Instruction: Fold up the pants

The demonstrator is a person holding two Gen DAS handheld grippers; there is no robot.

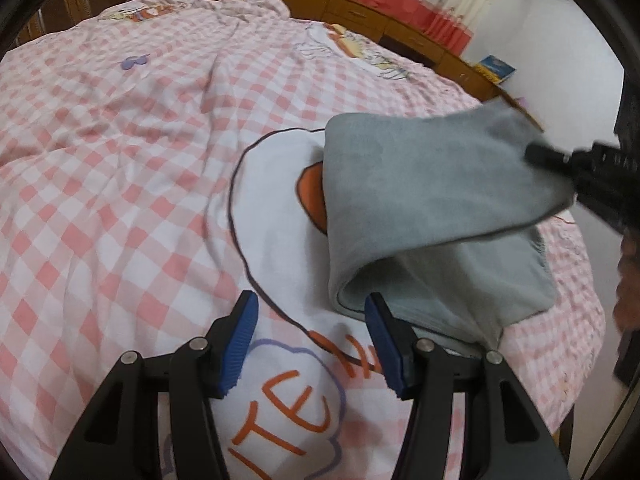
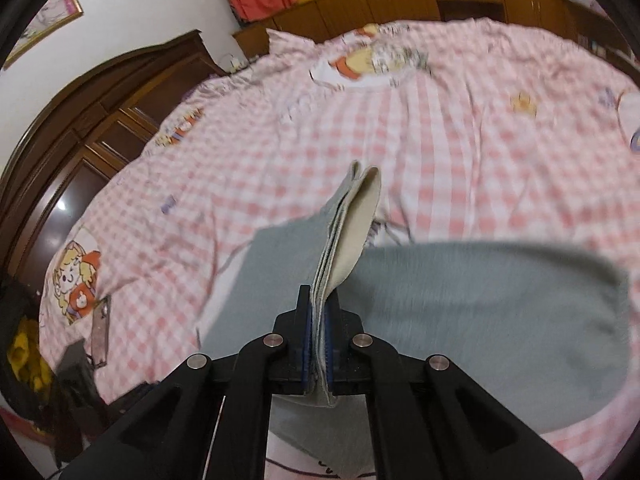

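The grey pants (image 1: 432, 200) lie folded on the pink checked bedspread (image 1: 120, 152), with the top layer lifted and curled over. My left gripper (image 1: 312, 344) is open just beside the near left edge of the pants, and its right finger touches the fabric. My right gripper (image 1: 560, 160) shows at the far right of the left wrist view, holding the lifted edge. In the right wrist view my right gripper (image 2: 319, 312) is shut on a bunched edge of the pants (image 2: 480, 312), which stands up between the fingers.
The bed fills both views, with cartoon prints on the spread (image 2: 76, 280). A wooden headboard and cabinets (image 1: 360, 12) run along the far side. A dark wardrobe (image 2: 100, 120) stands at the left. A phone-like object (image 2: 100, 328) lies near the bed's left edge.
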